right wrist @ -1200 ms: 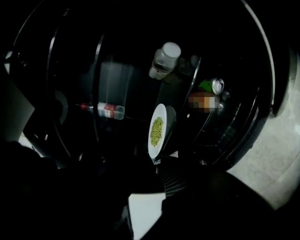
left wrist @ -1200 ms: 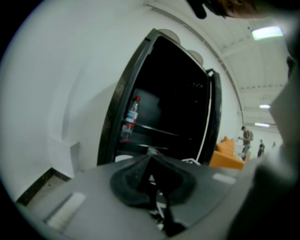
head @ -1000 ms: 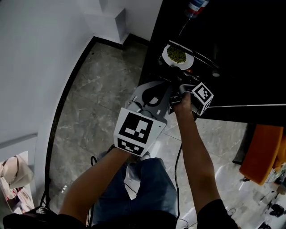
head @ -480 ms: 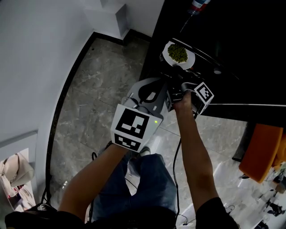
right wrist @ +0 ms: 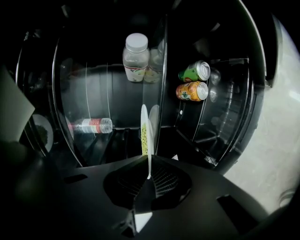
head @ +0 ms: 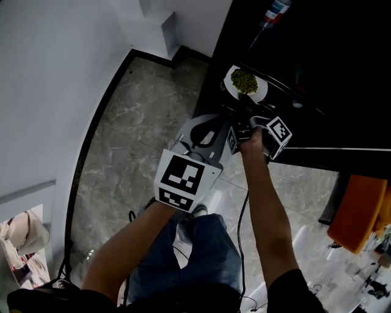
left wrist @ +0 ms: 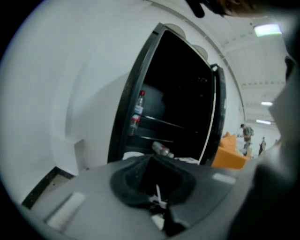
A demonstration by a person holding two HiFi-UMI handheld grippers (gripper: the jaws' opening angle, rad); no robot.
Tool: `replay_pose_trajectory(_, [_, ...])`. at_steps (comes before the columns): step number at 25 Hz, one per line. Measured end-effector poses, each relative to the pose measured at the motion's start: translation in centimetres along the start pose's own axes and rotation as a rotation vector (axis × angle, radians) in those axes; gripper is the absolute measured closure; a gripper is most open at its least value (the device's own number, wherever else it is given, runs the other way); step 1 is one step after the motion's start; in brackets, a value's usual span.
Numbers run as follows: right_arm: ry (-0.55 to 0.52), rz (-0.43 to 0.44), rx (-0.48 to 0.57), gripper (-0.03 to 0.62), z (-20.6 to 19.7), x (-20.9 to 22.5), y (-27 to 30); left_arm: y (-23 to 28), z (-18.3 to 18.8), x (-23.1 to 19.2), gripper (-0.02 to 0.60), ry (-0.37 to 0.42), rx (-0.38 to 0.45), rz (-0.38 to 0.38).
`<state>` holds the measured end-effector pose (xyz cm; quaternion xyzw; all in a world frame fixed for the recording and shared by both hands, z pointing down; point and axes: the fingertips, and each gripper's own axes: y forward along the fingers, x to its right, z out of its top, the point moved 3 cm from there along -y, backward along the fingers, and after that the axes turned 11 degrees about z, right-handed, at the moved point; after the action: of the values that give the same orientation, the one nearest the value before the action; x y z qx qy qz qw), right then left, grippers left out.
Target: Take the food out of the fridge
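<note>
A white plate of green food (head: pixel 245 82) sits at the front of the dark fridge (head: pixel 317 61). My right gripper (head: pixel 244 105) reaches in and is shut on the plate's near rim. In the right gripper view the plate (right wrist: pixel 146 131) stands edge-on, pinched between the jaws of the right gripper (right wrist: pixel 149 176). My left gripper (head: pixel 215 122) hovers just left of the right one, outside the fridge and touching nothing. In the left gripper view the left gripper (left wrist: pixel 157 190) looks shut, with nothing held.
Inside the fridge are an upright bottle (right wrist: pixel 136 51), two cans on their sides (right wrist: pixel 193 80) and a lying bottle (right wrist: pixel 89 125). A bottle (head: pixel 272 12) stands on a higher shelf. The marble floor (head: pixel 140 122) and white wall are to the left, an orange seat (head: pixel 357 208) to the right.
The right gripper's jaws have closed onto the plate's rim. Both hands have stayed nearly where they were.
</note>
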<state>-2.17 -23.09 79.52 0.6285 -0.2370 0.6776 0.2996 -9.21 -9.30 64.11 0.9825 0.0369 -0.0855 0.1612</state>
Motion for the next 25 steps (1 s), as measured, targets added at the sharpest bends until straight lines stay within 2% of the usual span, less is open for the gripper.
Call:
replay_pose_trajectory(6, [-0.023,-0.007,-0.026,0.583,-0.3,-1.1,-1.7,-0.8,1.1,0.1,0.578,-0.011,-0.017,0.017])
replay_pose_trajectory(13, [-0.022,-0.003,-0.042,0.583,-2.1,-5.0,-7.7,-3.9,3.3,3.1,0.578,-0.043,-0.064,0.018])
replay_pose_trajectory(19, [-0.038,-0.008,-0.073,0.583,-4.6,-9.9,-13.8,-7.1,5.8,5.7,0.578,-0.035,-0.094,0.02])
replay_pose_trajectory(25, [-0.06,0.013,-0.051,0.583,-6.2,-16.9,-19.9,-10.6,9.3,8.5,0.578,-0.024,-0.092,0.01])
